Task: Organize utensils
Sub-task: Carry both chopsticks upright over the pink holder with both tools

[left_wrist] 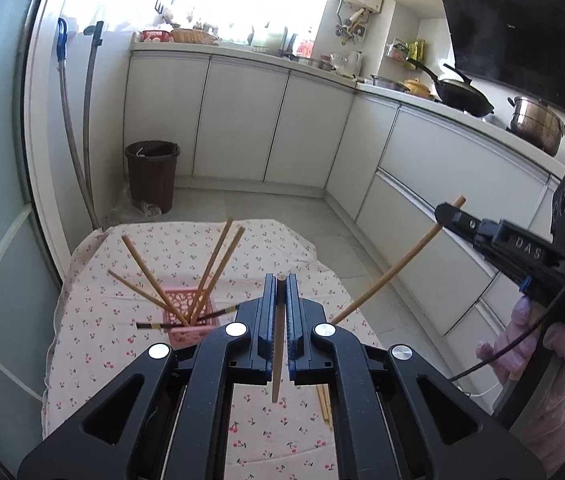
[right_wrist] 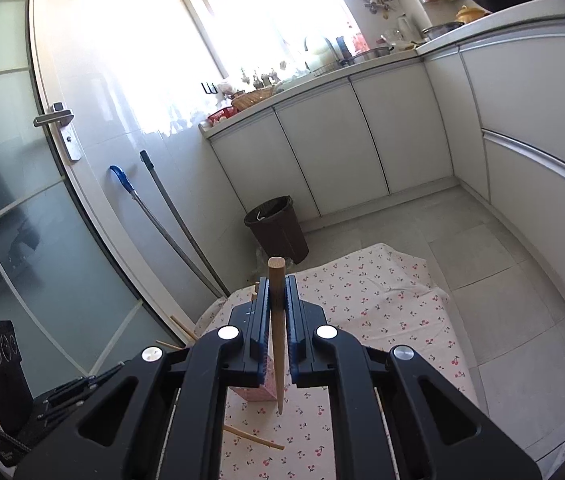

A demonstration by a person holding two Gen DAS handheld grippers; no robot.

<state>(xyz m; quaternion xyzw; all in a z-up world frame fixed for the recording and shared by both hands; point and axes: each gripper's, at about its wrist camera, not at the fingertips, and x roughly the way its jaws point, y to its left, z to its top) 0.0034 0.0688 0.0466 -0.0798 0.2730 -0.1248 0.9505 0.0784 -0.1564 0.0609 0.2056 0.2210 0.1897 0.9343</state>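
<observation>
While both tongs are raised above the cloth-covered surface [left_wrist: 94,344], each is clamped on a single light wooden chopstick, which suggests a pair is being carried toward the holder together. The left tongs [left_wrist: 281,320] grip a pale wooden chopstick [left_wrist: 278,360] between their blue pads, the stick running nearly along the jaws with its narrow tip hanging below them. The right tongs [right_wrist: 278,320] hold a second, similar tapered wooden chopstick [right_wrist: 277,344] the same way; in the left wrist view those right tongs [left_wrist: 448,214] show at the right, pinching the stick near its thick end so that the long shaft slopes down toward the surface. A small pink perforated plastic basket [left_wrist: 190,332] stands near the middle of the white cherry-print cloth and already carries several wooden chopsticks [left_wrist: 210,272], fanned outward and leaning on its rim, evidently because the basket is shallow. One dark patterned chopstick [left_wrist: 186,320] lies across the basket's near side; whether it rests inside or on the rim cannot be told. Loose wooden chopsticks [left_wrist: 325,404] remain on the cloth toward the near edge, partly hidden by the left tongs' frame. The basket is largely concealed in the right wrist view. A gloved hand [left_wrist: 538,360] is cut off at the frame edge.
</observation>
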